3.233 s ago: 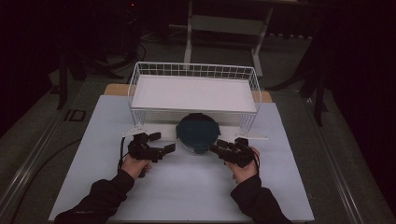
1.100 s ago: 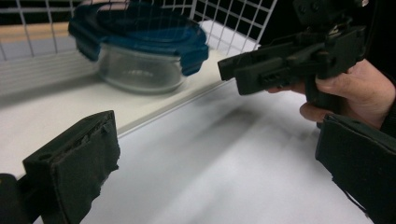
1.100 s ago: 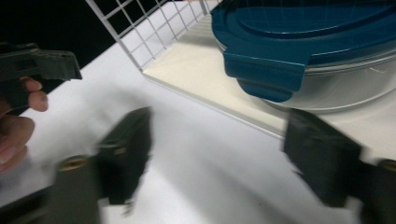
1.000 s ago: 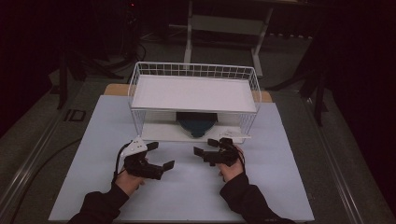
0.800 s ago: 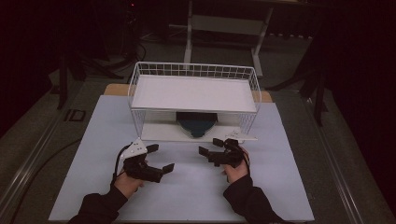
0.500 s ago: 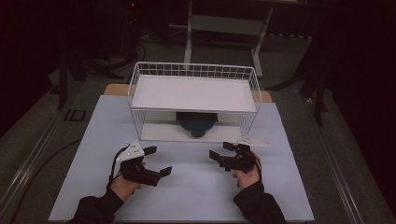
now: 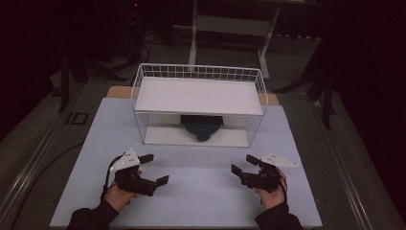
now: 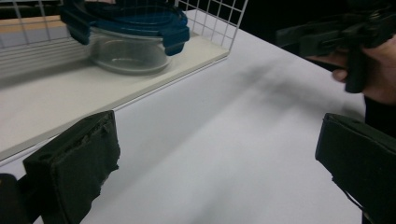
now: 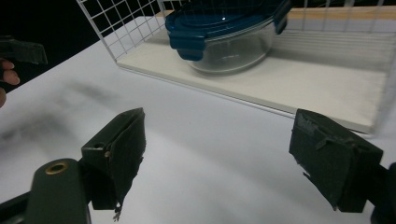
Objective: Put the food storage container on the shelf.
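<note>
High view: the glass container (image 7: 201, 127) with a blue clip lid stands upright on the lower shelf of the white wire rack (image 7: 198, 90), lid upward; being round, it has no long axis. In front of the rack, well apart from it, left tool (image 7: 154, 169) and right tool (image 7: 245, 164) are released, over the counter (image 7: 201, 191).

A wire rack (image 7: 198, 103) stands at the far middle of the table (image 7: 201, 191). A lidded bowl (image 7: 202, 127) sits on the rack's lower shelf (image 7: 163, 135), under its upper shelf (image 7: 198, 95). Near the table's front edge, the left gripper (image 7: 155, 170) is at the left and the right gripper (image 7: 243, 164) at the right, well apart, with bare table between them and the rack.
</note>
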### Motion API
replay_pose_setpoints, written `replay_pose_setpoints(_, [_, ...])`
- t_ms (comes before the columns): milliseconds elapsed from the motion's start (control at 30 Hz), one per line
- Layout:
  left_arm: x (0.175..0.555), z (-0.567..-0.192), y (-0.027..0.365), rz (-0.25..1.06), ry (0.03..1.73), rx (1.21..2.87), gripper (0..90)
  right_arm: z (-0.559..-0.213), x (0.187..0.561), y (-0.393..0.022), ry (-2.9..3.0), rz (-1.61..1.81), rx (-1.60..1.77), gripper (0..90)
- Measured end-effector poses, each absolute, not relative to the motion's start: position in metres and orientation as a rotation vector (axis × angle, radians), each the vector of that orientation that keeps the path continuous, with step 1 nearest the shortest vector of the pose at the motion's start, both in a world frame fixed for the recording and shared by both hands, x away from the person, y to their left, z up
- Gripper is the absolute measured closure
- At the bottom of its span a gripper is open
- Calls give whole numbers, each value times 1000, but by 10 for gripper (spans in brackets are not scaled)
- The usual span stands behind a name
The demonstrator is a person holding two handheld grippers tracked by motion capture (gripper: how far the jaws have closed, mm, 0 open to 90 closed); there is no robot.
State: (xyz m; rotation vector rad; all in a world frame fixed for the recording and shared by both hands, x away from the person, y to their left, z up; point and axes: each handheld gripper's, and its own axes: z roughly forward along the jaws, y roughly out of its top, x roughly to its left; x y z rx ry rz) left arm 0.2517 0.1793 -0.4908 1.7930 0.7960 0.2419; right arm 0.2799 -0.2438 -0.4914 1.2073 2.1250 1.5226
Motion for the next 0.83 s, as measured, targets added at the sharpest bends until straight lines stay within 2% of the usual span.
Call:
replay_pose_setpoints(367, [245, -492, 185, 244, 793, 1780, 2, -501, 253, -267, 2155, 1471, 1241, 170])
replay_pose_setpoints(833, [246, -491, 186, 256, 787, 1763, 2, -509, 256, -268, 2179, 1439, 1236, 170])
